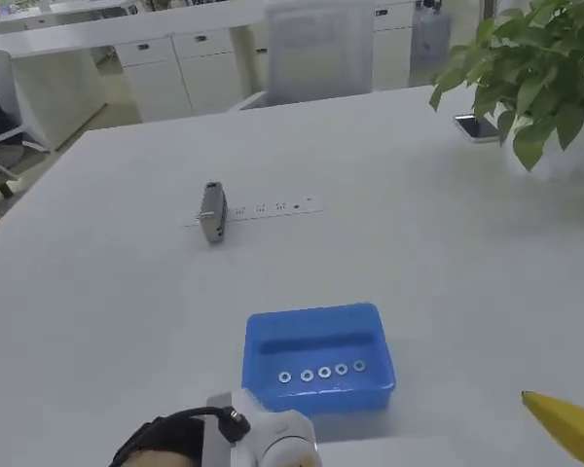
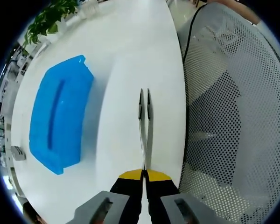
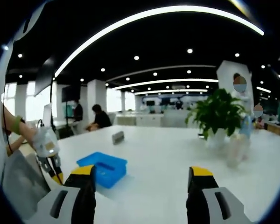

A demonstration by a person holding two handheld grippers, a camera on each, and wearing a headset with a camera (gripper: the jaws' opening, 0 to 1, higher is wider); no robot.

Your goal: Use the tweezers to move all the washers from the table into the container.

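Inside the blue plastic container point(image 1: 316, 396) lie five metal washers point(image 1: 324, 373); left hand-held gripper point(image 2: 143, 176) clamps thin metal tweezers point(image 2: 144, 126), right hand-held gripper point(image 3: 142, 176) gapes empty.

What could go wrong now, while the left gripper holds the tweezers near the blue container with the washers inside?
1. The tweezers in the left gripper are close to the edge of the table, beside the mesh chair; a loose grip might drop them off.
2. The blue container sits right by that gripper; a careless swing could knock it and spill the five washers.
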